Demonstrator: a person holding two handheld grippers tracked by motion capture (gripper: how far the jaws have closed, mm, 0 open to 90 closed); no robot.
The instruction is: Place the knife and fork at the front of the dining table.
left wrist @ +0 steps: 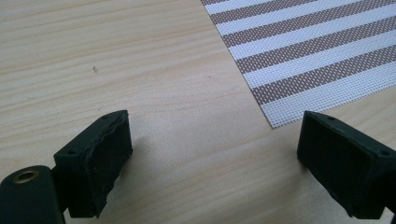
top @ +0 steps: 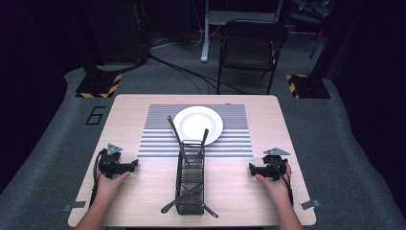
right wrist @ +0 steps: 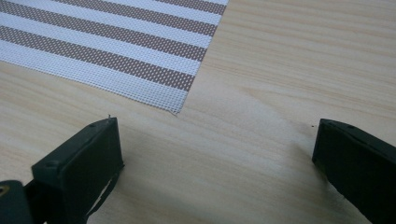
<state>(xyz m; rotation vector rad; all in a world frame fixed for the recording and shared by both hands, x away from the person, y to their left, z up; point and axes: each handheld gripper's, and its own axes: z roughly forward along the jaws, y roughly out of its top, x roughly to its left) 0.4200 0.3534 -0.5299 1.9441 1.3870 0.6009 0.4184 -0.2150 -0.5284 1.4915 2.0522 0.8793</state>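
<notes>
A white plate (top: 197,124) sits on a striped placemat (top: 158,139) at the table's middle. In front of it stands a black wire cutlery basket (top: 190,177) with dark utensils (top: 173,129) sticking out at its far and near ends. My left gripper (top: 133,164) rests on the table left of the basket, its jaws wide apart with bare wood between them (left wrist: 212,154). My right gripper (top: 251,167) rests to the right of the basket, also open over bare wood (right wrist: 217,158). A corner of the placemat (left wrist: 303,56) lies just ahead of each gripper (right wrist: 116,51).
The wooden table (top: 143,201) has bare room at both sides of the basket. Beyond its far edge a black folding chair (top: 249,48) stands on grey floor, with yellow-black marked stand bases (top: 98,86) at either side.
</notes>
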